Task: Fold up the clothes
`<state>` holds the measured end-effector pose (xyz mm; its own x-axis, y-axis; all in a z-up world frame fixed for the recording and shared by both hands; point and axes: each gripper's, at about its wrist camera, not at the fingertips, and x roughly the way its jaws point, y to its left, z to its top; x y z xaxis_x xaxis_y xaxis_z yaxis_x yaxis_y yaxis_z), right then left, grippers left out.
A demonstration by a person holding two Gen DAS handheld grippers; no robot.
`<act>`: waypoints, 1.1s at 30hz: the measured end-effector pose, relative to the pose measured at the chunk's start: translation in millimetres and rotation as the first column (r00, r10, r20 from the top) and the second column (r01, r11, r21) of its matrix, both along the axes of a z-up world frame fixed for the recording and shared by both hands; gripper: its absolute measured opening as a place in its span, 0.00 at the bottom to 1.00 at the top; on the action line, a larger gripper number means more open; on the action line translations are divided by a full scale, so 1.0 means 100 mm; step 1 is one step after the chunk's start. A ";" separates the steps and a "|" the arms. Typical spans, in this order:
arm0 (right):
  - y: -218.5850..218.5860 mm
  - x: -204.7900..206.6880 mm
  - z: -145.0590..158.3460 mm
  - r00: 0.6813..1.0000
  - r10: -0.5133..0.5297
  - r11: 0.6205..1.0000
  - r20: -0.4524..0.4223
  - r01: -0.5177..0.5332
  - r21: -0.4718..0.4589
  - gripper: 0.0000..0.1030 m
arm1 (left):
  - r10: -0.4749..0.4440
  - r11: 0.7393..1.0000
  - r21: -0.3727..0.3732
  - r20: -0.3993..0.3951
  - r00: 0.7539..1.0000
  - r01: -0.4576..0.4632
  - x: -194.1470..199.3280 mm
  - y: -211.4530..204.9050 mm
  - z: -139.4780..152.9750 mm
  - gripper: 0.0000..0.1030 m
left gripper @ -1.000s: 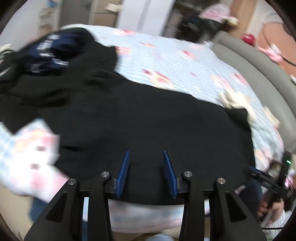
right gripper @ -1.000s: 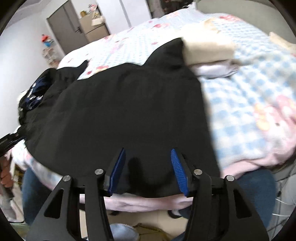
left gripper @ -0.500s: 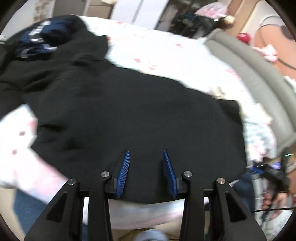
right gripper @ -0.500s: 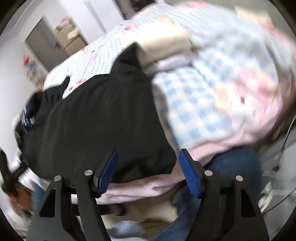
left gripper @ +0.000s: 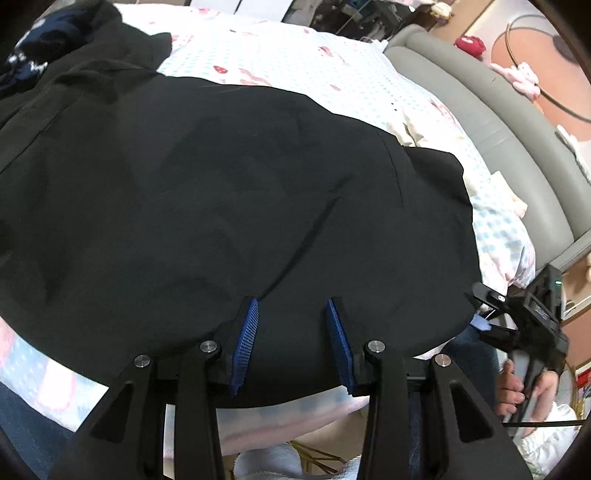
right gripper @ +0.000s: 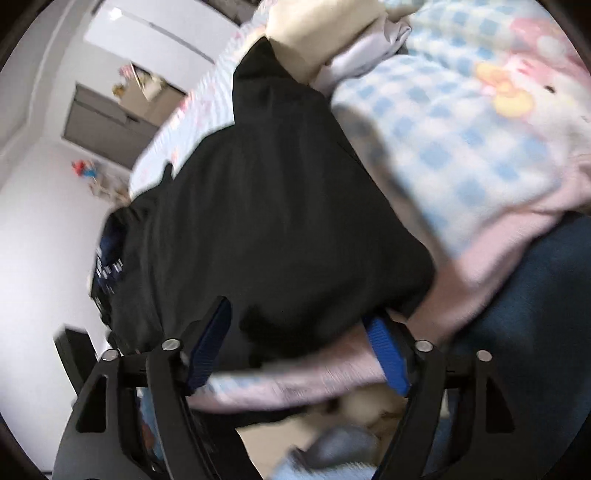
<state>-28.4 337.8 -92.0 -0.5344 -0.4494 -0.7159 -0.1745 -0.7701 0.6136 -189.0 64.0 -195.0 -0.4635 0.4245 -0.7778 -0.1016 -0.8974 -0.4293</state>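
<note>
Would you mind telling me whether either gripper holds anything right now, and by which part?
Nothing is held: both the left tongs and right tongs are open over the black garment's near hem.

Black garment (left gripper: pixel 207 192), blue-and-white checked sheet (right gripper: pixel 443 122) with pink, seemingly cartoon prints, blue-padded tongs (left gripper: pixel 291 314).

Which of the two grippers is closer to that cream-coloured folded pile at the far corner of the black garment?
The right. The right gripper is at the black garment corner on the same side as the cream pile; the left gripper hovers mid-hem, further along.
</note>
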 end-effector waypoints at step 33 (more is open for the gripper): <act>-2.46 -0.64 0.78 0.681 0.681 0.713 -0.270 -0.533 0.456 0.22 | 0.158 0.906 0.415 -0.132 0.979 -0.090 -0.14 -0.69 0.85 0.61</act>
